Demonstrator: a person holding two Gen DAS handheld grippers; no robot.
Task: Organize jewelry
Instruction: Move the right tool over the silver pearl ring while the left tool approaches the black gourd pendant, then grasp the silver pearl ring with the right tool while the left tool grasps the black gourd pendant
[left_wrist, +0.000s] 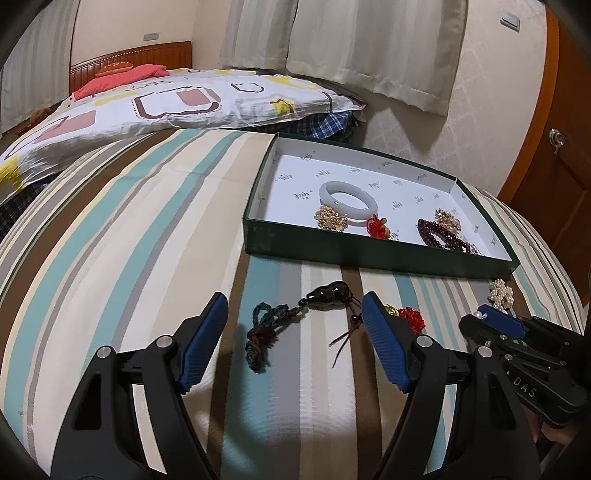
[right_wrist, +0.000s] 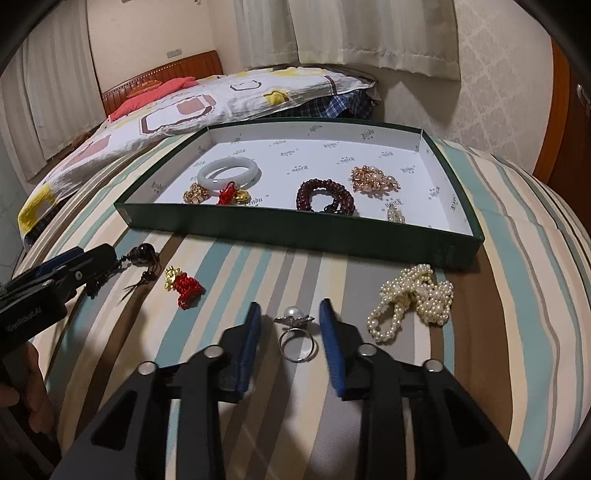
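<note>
Right tool (right_wrist: 290, 314) narrowly open, straddling pearl ring (right_wrist: 295, 334), ungripped; left tool (left_wrist: 293, 310) wide, empty. Box (right_wrist: 295, 230) part-filled; four pieces remain.

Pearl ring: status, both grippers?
Right gripper open, straddling pearl ring, pads not touching. Left gripper open over gourd pendant. Path to box unobstructed.

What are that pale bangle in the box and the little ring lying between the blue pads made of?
The bangle looks like polished jade or glass: milky white, translucent, with a glossy highlight. The ring seems to be silvery metal, a thin shiny band, topped with a round pearl-like bead; real or imitation, I can't tell.
</note>
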